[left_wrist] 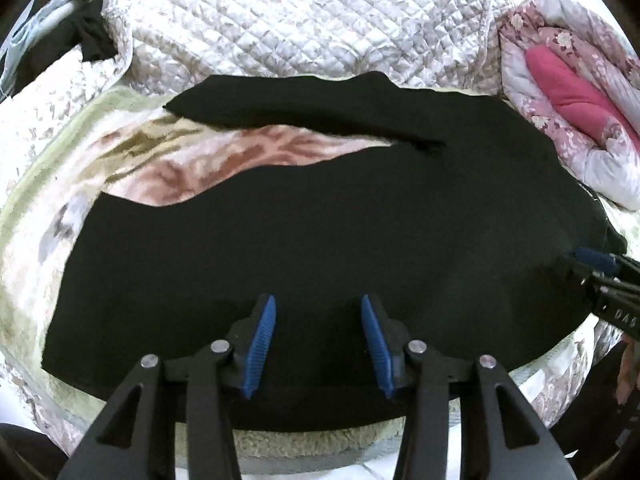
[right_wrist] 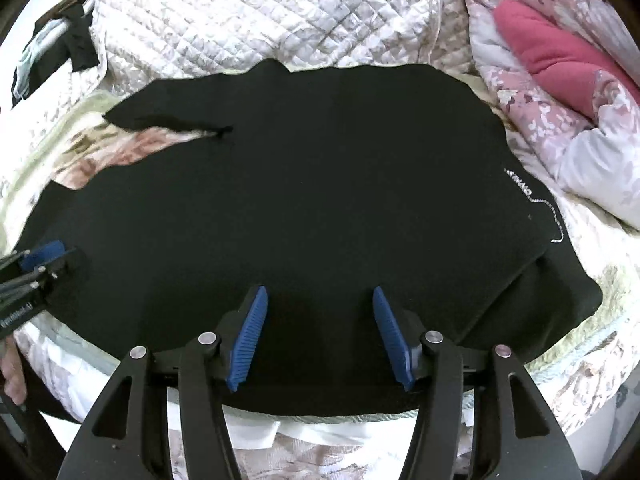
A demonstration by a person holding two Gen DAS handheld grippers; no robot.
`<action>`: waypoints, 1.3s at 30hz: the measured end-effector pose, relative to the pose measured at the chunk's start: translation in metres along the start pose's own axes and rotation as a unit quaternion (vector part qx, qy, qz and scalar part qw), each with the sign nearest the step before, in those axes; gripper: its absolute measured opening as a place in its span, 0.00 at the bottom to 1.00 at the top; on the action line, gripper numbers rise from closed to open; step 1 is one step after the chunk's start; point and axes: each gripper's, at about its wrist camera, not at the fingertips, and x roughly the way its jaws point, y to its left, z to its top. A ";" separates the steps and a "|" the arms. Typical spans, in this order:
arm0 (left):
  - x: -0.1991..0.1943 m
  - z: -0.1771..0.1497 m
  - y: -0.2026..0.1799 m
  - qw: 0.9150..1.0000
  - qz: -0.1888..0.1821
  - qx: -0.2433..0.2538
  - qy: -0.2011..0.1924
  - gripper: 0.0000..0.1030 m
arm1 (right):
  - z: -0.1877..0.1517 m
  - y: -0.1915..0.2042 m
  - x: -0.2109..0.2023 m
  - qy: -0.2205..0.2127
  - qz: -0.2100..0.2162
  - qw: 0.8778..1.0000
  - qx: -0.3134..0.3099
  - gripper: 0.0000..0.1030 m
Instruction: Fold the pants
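Observation:
Black pants (left_wrist: 320, 232) lie spread flat on a bed, waist to the right, both legs running left with a gap between them. They also show in the right wrist view (right_wrist: 320, 192), with white stitching near the waist (right_wrist: 536, 200). My left gripper (left_wrist: 318, 304) is open and empty, just above the near leg by the front edge. My right gripper (right_wrist: 320, 294) is open and empty, above the pants' near edge at the waist end. Each gripper shows at the edge of the other's view: the right one (left_wrist: 600, 268), the left one (right_wrist: 44, 256).
A floral blanket (left_wrist: 168, 156) lies under the pants. A quilted white cover (left_wrist: 300, 20) is heaped behind. A pink floral duvet with a red pillow (right_wrist: 560, 56) sits at the back right. Dark clothes (left_wrist: 80, 40) hang at the far left.

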 end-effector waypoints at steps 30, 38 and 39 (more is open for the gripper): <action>0.107 0.208 0.057 0.997 -0.039 0.063 -0.029 0.63 | 0.201 -0.048 0.082 -0.005 0.078 0.988 -0.135 0.61; 0.194 0.271 0.048 0.996 -0.049 0.074 0.007 0.65 | 0.260 -0.064 0.152 0.022 0.076 0.982 -0.169 0.61; 0.205 0.276 0.046 0.996 -0.050 0.075 0.014 0.65 | 0.267 -0.065 0.161 0.027 0.077 0.981 -0.175 0.61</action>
